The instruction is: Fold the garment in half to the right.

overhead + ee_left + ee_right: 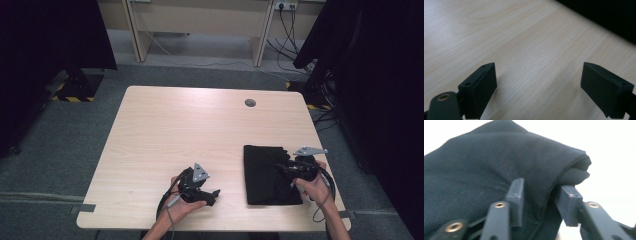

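A folded black cloth (267,175) lies flat on the wooden table (175,130), near its front right corner. My right gripper (286,168) is low over the cloth's right side. In the right gripper view the cloth (486,165) bulges up, and its folded edge runs between the parted jaws of my right gripper (542,202); the pads do not squeeze it. My left gripper (212,195) rests near the front edge, left of the cloth, and points toward it. In the left gripper view my left gripper (539,85) stands wide open over bare wood.
A round cable hole (250,103) sits at the back right of the table. Dark curtains (380,100) hang on both sides, and cables (320,80) trail on the floor to the right. A pale desk frame (200,30) stands behind.
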The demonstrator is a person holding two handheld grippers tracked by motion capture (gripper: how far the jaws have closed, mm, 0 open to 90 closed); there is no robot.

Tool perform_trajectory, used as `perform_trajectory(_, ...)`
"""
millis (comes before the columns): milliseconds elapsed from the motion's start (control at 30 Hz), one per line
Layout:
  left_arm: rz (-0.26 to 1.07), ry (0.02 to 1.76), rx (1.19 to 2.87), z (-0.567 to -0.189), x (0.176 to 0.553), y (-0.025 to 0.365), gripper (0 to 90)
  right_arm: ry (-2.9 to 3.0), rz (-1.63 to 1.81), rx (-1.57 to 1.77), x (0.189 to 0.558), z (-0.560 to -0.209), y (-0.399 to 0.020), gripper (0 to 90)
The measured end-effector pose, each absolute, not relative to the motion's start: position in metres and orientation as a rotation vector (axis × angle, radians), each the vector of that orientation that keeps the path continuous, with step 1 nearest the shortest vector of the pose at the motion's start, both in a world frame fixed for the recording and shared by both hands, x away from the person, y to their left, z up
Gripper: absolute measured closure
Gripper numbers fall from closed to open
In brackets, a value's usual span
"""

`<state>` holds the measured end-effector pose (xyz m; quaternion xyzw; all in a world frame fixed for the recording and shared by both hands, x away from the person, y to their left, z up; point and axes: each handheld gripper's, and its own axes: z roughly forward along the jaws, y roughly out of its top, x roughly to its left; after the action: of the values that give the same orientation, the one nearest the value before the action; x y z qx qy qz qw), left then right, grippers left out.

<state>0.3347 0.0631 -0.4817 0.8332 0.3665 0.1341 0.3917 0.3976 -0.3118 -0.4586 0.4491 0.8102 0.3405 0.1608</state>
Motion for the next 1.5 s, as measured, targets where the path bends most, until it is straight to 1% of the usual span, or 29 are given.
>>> perform_trajectory(67, 0.357, 0.938, 2.124, -0.483, 0.334, 0.069, 12.2, 2.271, 0.983, 1.248, 0.39, -0.446, -0.309, 48.5)
perform_trajectory(167, 0.381, 0.956, 2.122, -0.484, 0.332, 0.076, 12.0, 2.265, 1.018, 1.188, 0.379, -0.429, -0.302, 46.0)
perform_trajectory(300, 0.401, 0.972, 2.125, -0.484, 0.33, 0.084, 11.8, 2.298, 1.054, 1.097, 0.366, -0.42, -0.288, 45.3)
perform_trajectory(433, 0.411, 0.976, 2.128, -0.484, 0.328, 0.093, 11.2, 2.394, 1.035, 1.045, 0.357, -0.429, -0.276, 46.2)
perform_trajectory(667, 0.435, 1.027, 2.113, -0.485, 0.33, 0.115, 10.3, 2.467, 0.969, 1.125, 0.359, -0.46, -0.27, 44.9)
perform_trajectory(900, 0.446, 1.056, 2.101, -0.485, 0.329, 0.125, 10.0, 2.486, 0.996, 1.099, 0.366, -0.462, -0.247, 45.1)
perform_trajectory(1167, 0.442, 1.071, 2.093, -0.485, 0.33, 0.126, 9.6, 2.5, 1.003, 1.07, 0.376, -0.464, -0.198, 45.1)
perform_trajectory(1367, 0.439, 1.068, 2.093, -0.485, 0.33, 0.126, 9.1, 2.499, 1.016, 1.056, 0.375, -0.465, -0.164, 44.7)
perform_trajectory(1467, 0.434, 1.071, 2.088, -0.485, 0.331, 0.126, 9.1, 2.516, 1.034, 1.036, 0.378, -0.465, -0.157, 43.1)
perform_trajectory(1500, 0.432, 1.07, 2.086, -0.485, 0.331, 0.126, 9.2, 2.52, 1.042, 1.032, 0.379, -0.464, -0.157, 40.5)
